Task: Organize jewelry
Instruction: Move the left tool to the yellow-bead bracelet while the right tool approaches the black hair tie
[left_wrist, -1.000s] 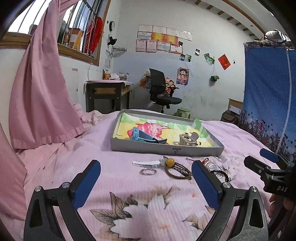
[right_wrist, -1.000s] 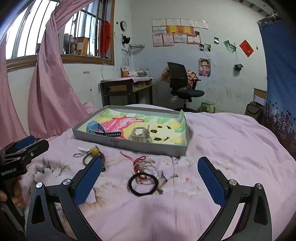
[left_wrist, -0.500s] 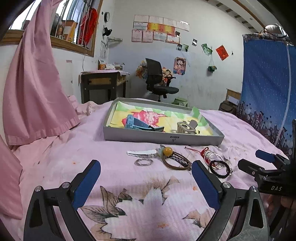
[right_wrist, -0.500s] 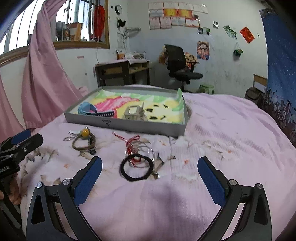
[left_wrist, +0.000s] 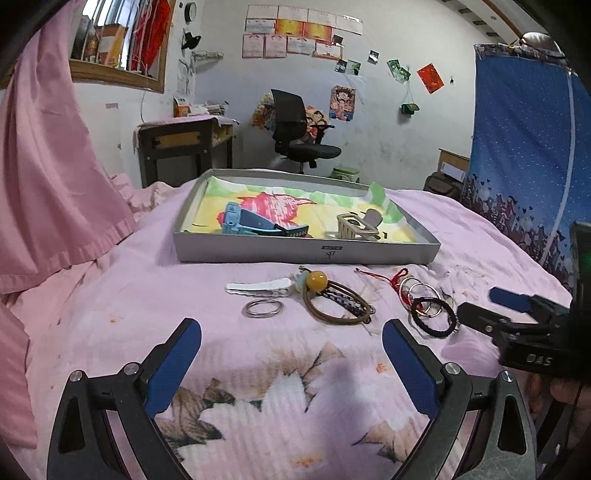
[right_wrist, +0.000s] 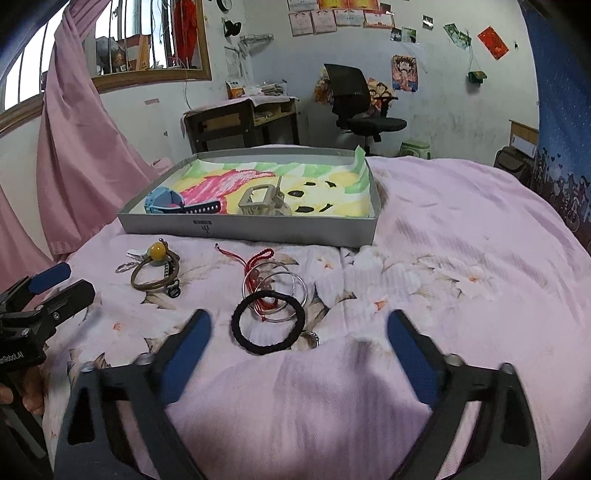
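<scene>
A grey tray (left_wrist: 306, 254) (right_wrist: 258, 230) lined with colourful paper sits on the pink bed; it holds a blue watch (left_wrist: 240, 223) and a beige hair claw (left_wrist: 356, 225). In front of it lie a white hair clip (left_wrist: 258, 286), a silver ring (left_wrist: 263, 308), a brown bangle with a yellow bead (left_wrist: 338, 301) (right_wrist: 155, 271), silver bangles with a red cord (right_wrist: 275, 284) and a black hair tie (right_wrist: 267, 326) (left_wrist: 436, 319). My left gripper (left_wrist: 291, 354) is open, just short of the ring and bangle. My right gripper (right_wrist: 299, 343) is open around the black hair tie's near side.
Pink curtains (left_wrist: 55, 166) hang at the left. A desk (left_wrist: 184, 147) and black office chair (left_wrist: 299, 136) stand beyond the bed. A blue cloth (left_wrist: 524, 147) hangs at the right. The bedsheet (right_wrist: 461, 277) is wrinkled right of the tray.
Both grippers have moved forward and down toward the bed. The jewelry looms larger, and the black hair tie now lies between my right gripper's fingertips.
</scene>
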